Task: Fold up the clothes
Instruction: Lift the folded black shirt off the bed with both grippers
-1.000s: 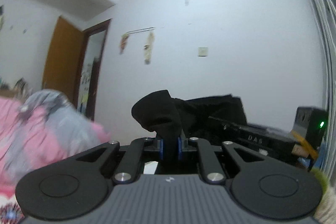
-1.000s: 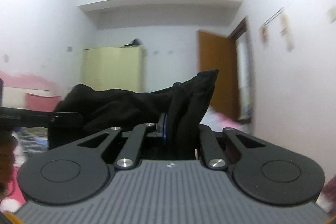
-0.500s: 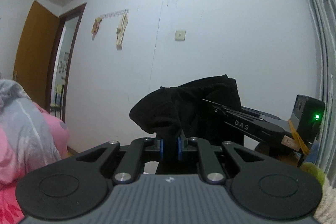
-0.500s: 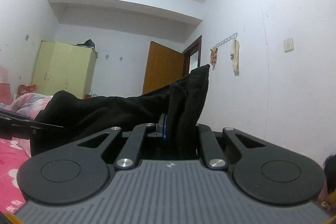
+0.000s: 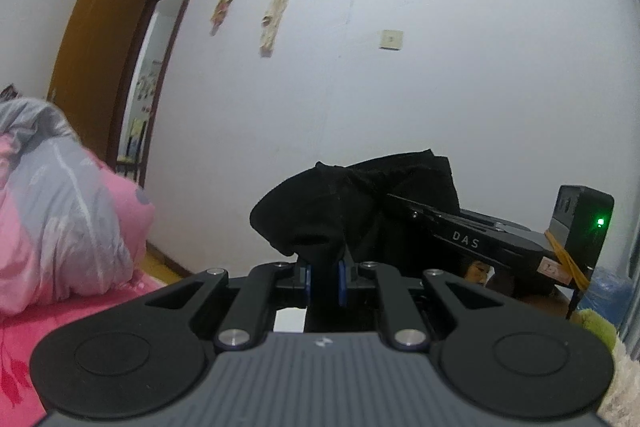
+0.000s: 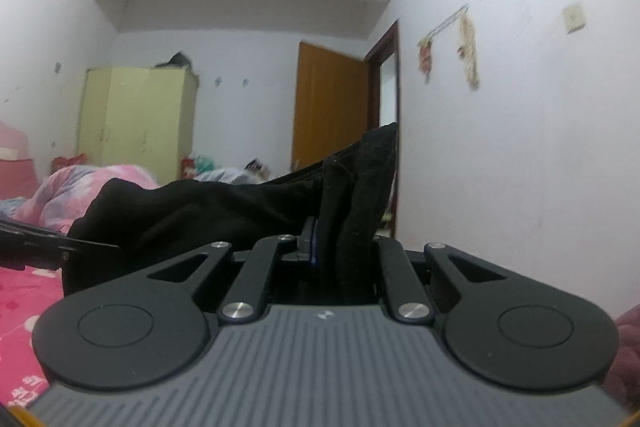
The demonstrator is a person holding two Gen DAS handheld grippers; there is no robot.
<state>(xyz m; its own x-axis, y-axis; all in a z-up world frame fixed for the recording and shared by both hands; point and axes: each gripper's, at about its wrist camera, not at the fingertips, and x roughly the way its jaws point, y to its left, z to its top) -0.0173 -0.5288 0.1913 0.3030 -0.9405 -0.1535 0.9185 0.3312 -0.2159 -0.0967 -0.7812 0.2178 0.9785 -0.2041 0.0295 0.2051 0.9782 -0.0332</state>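
**Black garment held aloft between two grippers over a pink bed**

A white-walled bedroom, with a pink bedspread [image 6: 16,311] below, a rumpled pink-and-grey quilt [image 5: 60,211], a yellow wardrobe [image 6: 136,119] and an open brown door [image 5: 100,55], frames a fold in progress. The black garment [image 6: 208,211] hangs in the air, stretched as a band between the two tools; its long axis runs from one gripper to the other, so each holds one end and neither is nearer. The left gripper [image 5: 323,277] is closed tight on a bunched end of the cloth rising from its blue pads. The right gripper [image 6: 326,243] is likewise clamped on the opposite end, which stands up like a peak. The next move likely depends on lowering that taut span flat onto the bed.
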